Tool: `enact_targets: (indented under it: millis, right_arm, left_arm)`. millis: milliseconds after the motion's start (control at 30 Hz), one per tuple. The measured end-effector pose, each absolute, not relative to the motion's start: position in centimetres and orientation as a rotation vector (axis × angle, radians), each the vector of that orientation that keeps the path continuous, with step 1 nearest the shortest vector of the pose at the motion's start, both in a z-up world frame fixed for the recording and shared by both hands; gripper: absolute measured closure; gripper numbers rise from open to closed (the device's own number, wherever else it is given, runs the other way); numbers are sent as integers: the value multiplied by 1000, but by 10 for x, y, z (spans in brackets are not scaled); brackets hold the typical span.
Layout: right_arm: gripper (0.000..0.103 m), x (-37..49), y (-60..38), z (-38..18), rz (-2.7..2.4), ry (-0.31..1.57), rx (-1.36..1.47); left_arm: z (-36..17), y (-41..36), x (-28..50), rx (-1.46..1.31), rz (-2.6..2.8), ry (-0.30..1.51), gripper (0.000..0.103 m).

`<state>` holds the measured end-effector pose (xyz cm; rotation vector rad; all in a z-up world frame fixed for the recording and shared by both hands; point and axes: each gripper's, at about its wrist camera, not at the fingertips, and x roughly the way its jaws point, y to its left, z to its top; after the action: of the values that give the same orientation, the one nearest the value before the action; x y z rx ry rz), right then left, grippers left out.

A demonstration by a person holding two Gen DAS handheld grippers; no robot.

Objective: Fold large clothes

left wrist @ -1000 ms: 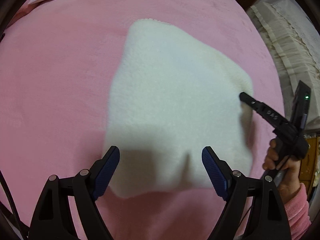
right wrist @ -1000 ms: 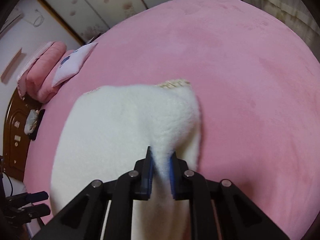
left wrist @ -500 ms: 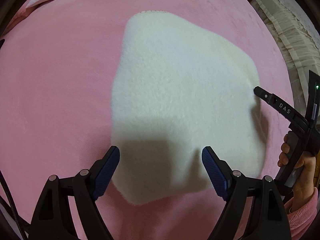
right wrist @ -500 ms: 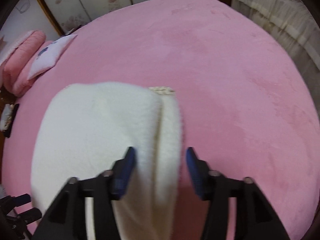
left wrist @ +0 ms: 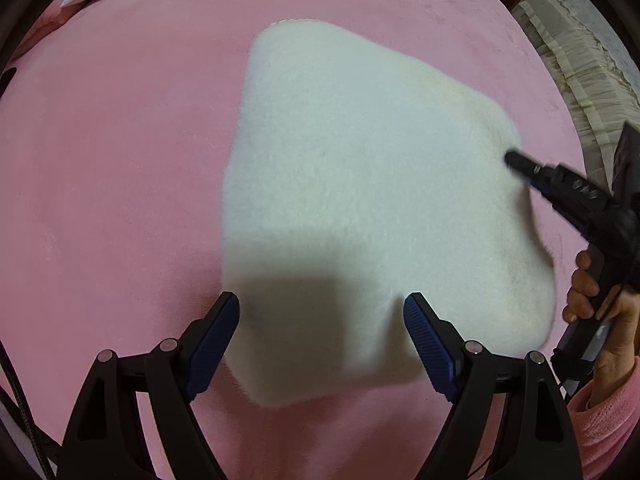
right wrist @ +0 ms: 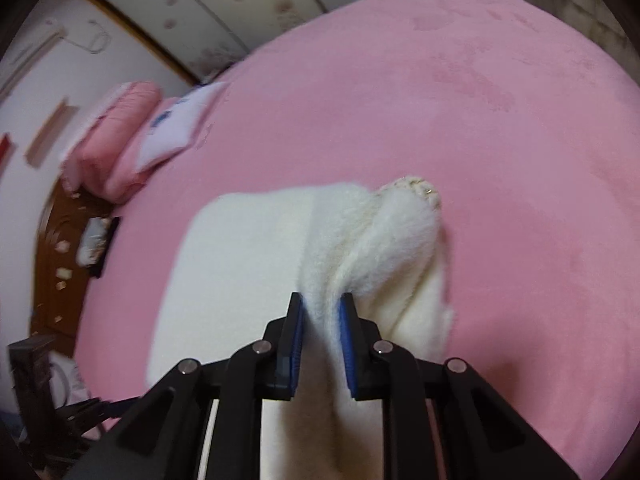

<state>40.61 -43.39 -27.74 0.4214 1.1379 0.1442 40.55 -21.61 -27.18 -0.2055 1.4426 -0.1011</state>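
The white fleece garment (left wrist: 360, 200) is lying folded into a compact pad mid-way across the pink bedspread (left wrist: 120, 160); the right gripper (right wrist: 322, 312) is closing, pinching a ridge at its edge; the left gripper (left wrist: 322, 324) is hovering spread above the near edge, holding nothing; probably tidying remains.

We see a pink bed (right wrist: 500, 128) | pink pillows (right wrist: 116, 140) at ten o'clock | floral panelled wall (right wrist: 240, 12) at twelve.

Half second ago we had right tool (right wrist: 321, 312) spread apart over white fleece garment (right wrist: 248, 264); its jaws now closing, pinching raised ridge of fleece between pads.
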Motion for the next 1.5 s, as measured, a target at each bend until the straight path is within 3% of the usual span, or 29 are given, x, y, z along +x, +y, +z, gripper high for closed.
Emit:
enact_targets:
  millis: [133, 233, 300, 433, 467, 500, 533, 567, 767, 800, 867, 1167, 1267, 1400, 1500]
  right_arm:
    - [84, 388, -453, -293, 12, 1184, 489]
    - [76, 374, -445, -274, -66, 1165, 421]
    - [76, 357, -437, -259, -92, 1125, 376]
    - [76, 343, -417, -229, 89, 1047, 341]
    - [77, 340, -411, -228, 177, 1052, 380]
    - [87, 336, -403, -231, 278, 1070, 443]
    - [101, 332, -393, -239, 357, 1104, 517]
    - [103, 327, -383, -251, 407, 1146, 589]
    - [103, 301, -350, -314, 412, 1261, 712]
    - [103, 295, -352, -320, 415, 1249, 746]
    - [103, 291, -363, -326, 388, 1246, 766]
    - [103, 236, -449, -299, -22, 1270, 523]
    - [103, 236, -443, -281, 32, 1238, 530]
    - [103, 250, -405, -261, 218, 1127, 550]
    - [102, 273, -374, -274, 345, 1110, 633]
  left_arm:
    - [-270, -215, 405, -205, -115, 1442, 20]
    - [-264, -222, 403, -147, -122, 1443, 22]
    - [-259, -229, 405, -132, -133, 1446, 37]
    - [-248, -242, 407, -148, -225, 1412, 54]
    - [-247, -243, 406, -144, -255, 1404, 65]
    - [-248, -248, 409, -145, -279, 1404, 78]
    - [-252, -253, 409, -147, -302, 1418, 85]
    - [-255, -254, 410, -147, -309, 1432, 89]
    - [-298, -263, 398, -132, -270, 1517, 90]
    - [-306, -263, 394, -116, -265, 1523, 97]
    - [-313, -259, 398, -75, -261, 1514, 100]
    - [-311, -245, 383, -83, -290, 1527, 102]
    - [-298, -248, 393, -55, -277, 1548, 102]
    - [-264, -244, 400, -47, -272, 1447, 100]
    - [-277, -235, 414, -32, -237, 1462, 100]
